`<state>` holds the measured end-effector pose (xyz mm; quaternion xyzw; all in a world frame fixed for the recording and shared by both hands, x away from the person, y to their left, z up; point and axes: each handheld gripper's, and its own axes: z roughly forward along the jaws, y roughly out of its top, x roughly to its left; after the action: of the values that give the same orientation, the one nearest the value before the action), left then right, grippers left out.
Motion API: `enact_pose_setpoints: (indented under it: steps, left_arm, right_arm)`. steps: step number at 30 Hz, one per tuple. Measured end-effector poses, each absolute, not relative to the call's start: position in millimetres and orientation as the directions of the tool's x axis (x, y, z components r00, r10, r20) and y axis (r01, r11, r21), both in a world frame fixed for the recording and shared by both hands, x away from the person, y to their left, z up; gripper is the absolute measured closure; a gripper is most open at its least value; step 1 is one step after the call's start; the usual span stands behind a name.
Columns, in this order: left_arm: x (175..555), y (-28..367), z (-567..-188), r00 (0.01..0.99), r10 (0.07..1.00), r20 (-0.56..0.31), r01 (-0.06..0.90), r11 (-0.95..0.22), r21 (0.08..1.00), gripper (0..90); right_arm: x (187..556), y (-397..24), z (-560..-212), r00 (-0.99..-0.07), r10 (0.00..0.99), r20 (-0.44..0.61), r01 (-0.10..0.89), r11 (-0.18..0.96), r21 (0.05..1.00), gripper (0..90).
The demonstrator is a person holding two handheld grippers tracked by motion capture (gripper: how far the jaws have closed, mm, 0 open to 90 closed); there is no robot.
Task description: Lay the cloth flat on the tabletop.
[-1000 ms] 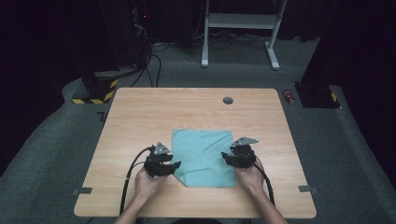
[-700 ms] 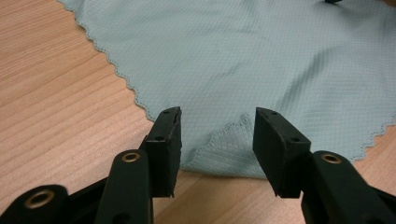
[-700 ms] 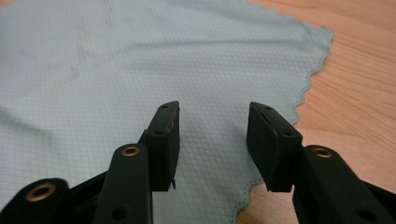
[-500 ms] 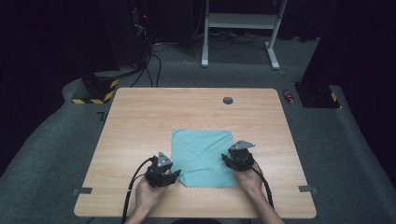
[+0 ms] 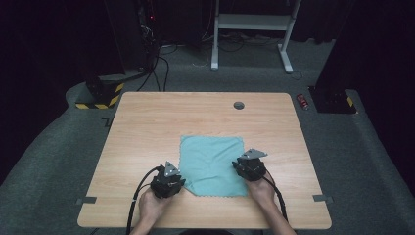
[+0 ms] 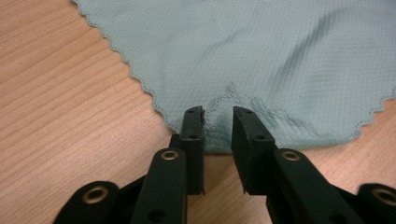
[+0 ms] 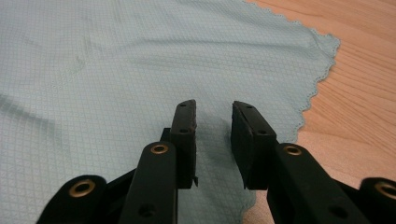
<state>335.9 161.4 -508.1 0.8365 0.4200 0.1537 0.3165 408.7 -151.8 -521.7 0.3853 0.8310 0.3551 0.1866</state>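
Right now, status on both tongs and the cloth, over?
Left tongs closing, cloth corner bunched between the jaws. Right tongs closing over the cloth's right edge, no pinch seen yet. Cloth flat on table. Nothing in the way.

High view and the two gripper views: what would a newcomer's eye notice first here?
First, the square teal microfibre cloth with a zigzag edge, flat on the near middle of the light wooden table. Next, the black left tongs at its near left corner, which have just been closing, with a small raised fold of cloth between the jaws. The black right tongs have also been closing, over the cloth's right edge.
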Motion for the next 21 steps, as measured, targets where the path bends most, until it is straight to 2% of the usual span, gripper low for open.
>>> enact_pose_setpoints:
  steps: [6,10,13,18,21]
  left_arm:
    - [326.2,171.9,-506.0,0.593,0.805,-0.003,0.609,-0.446,0.656,84.5]
    - [319.6,180.3,-506.7,0.579,0.815,-0.017,0.615,-0.423,0.665,84.8]
    - [314.6,184.7,-503.2,0.566,0.824,-0.032,0.618,-0.398,0.678,80.1]
    - [312.7,186.5,-495.9,0.558,0.827,-0.064,0.611,-0.357,0.707,61.0]
    - [315.6,180.8,-495.8,0.561,0.825,-0.076,0.611,-0.350,0.710,54.9]
  right_arm:
    - [407.4,-152.6,-523.0,-0.631,0.775,-0.032,0.504,0.442,0.742,71.0]
    - [407.3,-152.7,-523.0,-0.629,0.777,-0.029,0.507,0.439,0.742,71.0]
    - [407.6,-152.9,-523.1,-0.629,0.777,-0.027,0.508,0.437,0.742,71.0]
    - [407.8,-153.2,-523.2,-0.629,0.777,-0.027,0.507,0.437,0.743,70.9]
    - [407.7,-153.1,-523.2,-0.629,0.777,-0.027,0.508,0.437,0.742,70.9]
